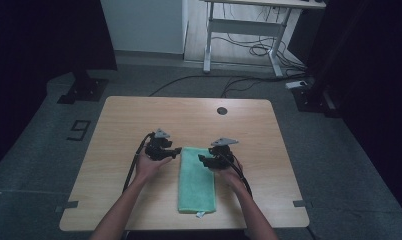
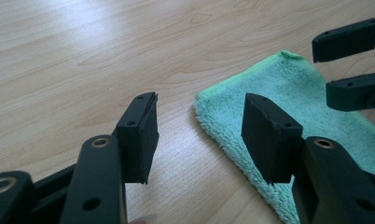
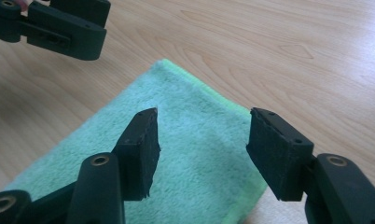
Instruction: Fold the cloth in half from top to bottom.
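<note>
A green towel [image 1: 197,180] lies folded into a long strip on the wooden table [image 1: 139,115], running from the middle to the front edge. My left gripper [image 1: 178,151] hovers at the towel's far left corner, open. In the left gripper view the towel [image 2: 288,79] lies partly under the right jaw of that gripper [image 2: 199,99], and no pad presses on it. My right gripper [image 1: 202,159] is over the towel's far right part, also open. In the right gripper view its jaws [image 3: 203,114] stand above the towel [image 3: 185,100] with nothing between them. Each view catches the other gripper [image 2: 351,65] [image 3: 104,24] farther off.
A dark round hole [image 1: 222,110] sits near the table's far edge. Behind the table stands a white desk frame [image 1: 249,25] with cables on the floor [image 1: 259,50]. Black stand feet [image 1: 84,90] [image 1: 309,97] flank the far corners. Bare wood lies left and right of the towel.
</note>
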A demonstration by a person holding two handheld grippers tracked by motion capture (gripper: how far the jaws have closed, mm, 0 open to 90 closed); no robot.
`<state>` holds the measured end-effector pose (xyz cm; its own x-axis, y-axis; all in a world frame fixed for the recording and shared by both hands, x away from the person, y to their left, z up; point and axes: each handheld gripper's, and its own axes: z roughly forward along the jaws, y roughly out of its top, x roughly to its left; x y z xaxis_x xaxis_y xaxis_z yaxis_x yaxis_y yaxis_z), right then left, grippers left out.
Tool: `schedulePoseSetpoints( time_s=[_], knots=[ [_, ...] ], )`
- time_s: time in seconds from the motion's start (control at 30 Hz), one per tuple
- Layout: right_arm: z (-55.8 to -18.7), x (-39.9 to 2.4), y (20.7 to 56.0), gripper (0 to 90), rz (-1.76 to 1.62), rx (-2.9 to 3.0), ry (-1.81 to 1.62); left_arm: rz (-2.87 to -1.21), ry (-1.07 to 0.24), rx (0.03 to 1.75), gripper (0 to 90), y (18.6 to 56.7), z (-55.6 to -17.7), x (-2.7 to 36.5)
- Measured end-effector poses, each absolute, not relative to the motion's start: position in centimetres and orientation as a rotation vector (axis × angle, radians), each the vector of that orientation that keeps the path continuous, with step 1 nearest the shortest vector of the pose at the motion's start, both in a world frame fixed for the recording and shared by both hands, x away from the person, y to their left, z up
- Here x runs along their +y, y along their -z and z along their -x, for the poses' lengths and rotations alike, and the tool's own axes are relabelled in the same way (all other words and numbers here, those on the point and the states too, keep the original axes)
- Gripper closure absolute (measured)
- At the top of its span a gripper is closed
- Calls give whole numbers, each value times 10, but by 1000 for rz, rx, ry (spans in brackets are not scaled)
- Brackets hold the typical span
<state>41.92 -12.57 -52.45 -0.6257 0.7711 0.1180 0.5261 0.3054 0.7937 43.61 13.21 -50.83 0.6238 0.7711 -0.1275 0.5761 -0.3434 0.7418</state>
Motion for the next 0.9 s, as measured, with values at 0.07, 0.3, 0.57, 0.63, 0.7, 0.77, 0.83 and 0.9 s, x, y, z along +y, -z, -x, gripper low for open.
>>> schedulePoseSetpoints(
  time_s=[0.07, 0.3, 0.57, 0.63, 0.7, 0.77, 0.83, 0.9],
  knots=[
    [-422, -127, 524, 422, -1181, 2291, -1216, -2069, -312, 1054, 459, 508, -439, 132],
    [-432, -132, 523, 420, -1197, 2264, -1216, -2062, -295, 1081, 464, 508, -448, 130],
    [-441, -136, 534, 437, -1247, 2258, -1191, -2077, -270, 1096, 482, 519, -456, 121],
    [-444, -139, 535, 443, -1261, 2248, -1195, -2079, -260, 1097, 489, 520, -458, 116],
    [-446, -142, 536, 446, -1276, 2238, -1197, -2089, -256, 1098, 490, 522, -460, 112],
    [-447, -144, 537, 448, -1283, 2231, -1201, -2098, -254, 1099, 498, 524, -463, 109],
    [-448, -146, 536, 448, -1294, 2228, -1213, -2096, -256, 1110, 514, 527, -465, 107],
    [-448, -148, 535, 448, -1300, 2227, -1221, -2104, -250, 1117, 518, 530, -467, 106]
  ],
)
